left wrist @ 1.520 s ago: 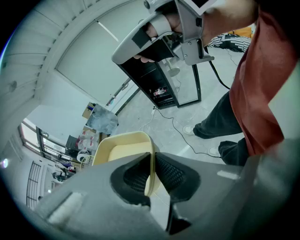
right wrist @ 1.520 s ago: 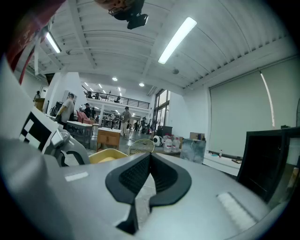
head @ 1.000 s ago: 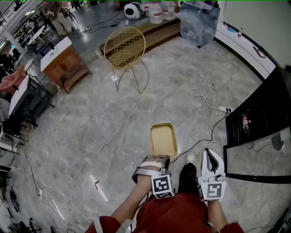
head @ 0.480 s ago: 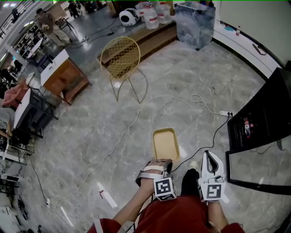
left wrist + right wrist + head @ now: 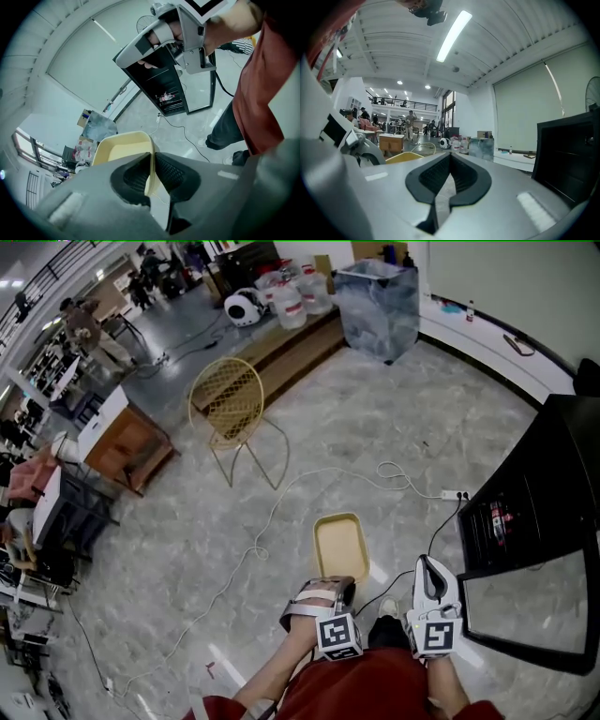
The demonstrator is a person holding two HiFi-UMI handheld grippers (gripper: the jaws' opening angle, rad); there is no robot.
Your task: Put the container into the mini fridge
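Left of the fridge [image 5: 525, 493], now closer, the left gripper [image 5: 327, 587] clamps the container [image 5: 339, 542]; the right gripper [image 5: 429, 566] is closed, empty; insertion looks next.

The near end of the container [image 5: 338, 542] is covered in the head view by the left gripper [image 5: 327, 585]. In the left gripper view its lower part is hidden behind the jaw bodies. In the right gripper view only a yellow sliver of it is seen past the body of the right gripper [image 5: 449, 161]. The mini fridge [image 5: 544, 484] is cut off by the head view's right edge. The small items [image 5: 496, 517] on its shelf, possibly bottles, cannot be identified.
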